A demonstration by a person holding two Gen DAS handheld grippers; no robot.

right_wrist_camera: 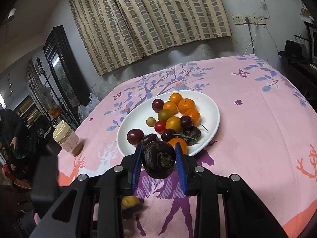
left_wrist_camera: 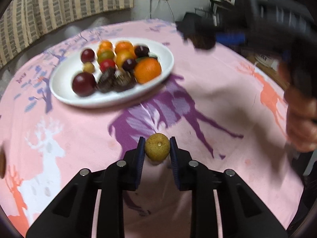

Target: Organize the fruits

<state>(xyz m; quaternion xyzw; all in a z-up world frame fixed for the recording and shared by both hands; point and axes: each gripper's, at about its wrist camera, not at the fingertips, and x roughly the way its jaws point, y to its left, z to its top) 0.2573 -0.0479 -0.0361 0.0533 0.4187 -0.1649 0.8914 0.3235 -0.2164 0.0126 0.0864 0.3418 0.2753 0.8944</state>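
A white oval plate [left_wrist_camera: 65, 79] [right_wrist_camera: 212, 111] on the pink tablecloth holds several fruits: oranges, dark plums, cherries, small tomatoes. My left gripper [left_wrist_camera: 157, 148] is shut on a small yellow-brown round fruit [left_wrist_camera: 157, 147], held above the cloth, near side of the plate. It shows low in the right wrist view [right_wrist_camera: 129, 201]. My right gripper [right_wrist_camera: 159, 157] is shut on a dark purple wrinkled fruit [right_wrist_camera: 158, 159], just short of the plate's near rim. The right gripper appears blurred at the upper right of the left wrist view.
A lidded jar [right_wrist_camera: 66, 138] with brown contents stands left of the plate near the table's left edge. The cloth [right_wrist_camera: 257, 129] spreads right of the plate. A curtain and wall sockets lie behind the table. A black hat [right_wrist_camera: 293, 51] sits beyond the far right corner.
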